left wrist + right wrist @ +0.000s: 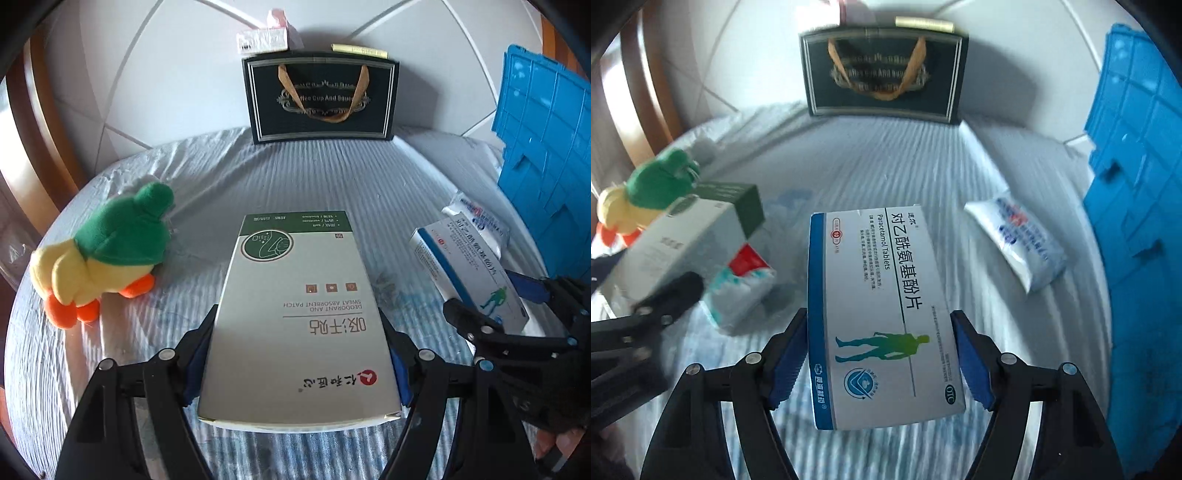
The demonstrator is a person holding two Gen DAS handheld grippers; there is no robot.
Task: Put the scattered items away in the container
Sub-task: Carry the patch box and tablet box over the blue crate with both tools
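Observation:
My left gripper [298, 314] is shut on a white and green sweat-patch box [295, 295], with a blue pad against each long side. My right gripper [879, 314] is shut on a white and blue paracetamol tablet box [879, 302], which lies lengthwise between its fingers. This box [469, 273] also appears at the right of the left wrist view. A dark gift bag [321, 96] with gold handles stands open at the far edge of the bed, with small boxes sticking out of its top.
A plush duck in a green hat [110, 251] lies on the left of the striped bedcover [314, 177]. A white and blue packet [1019, 240] lies to the right, and a red and teal tissue pack [742, 288] to the left. A blue plastic crate [1137, 184] stands along the right side.

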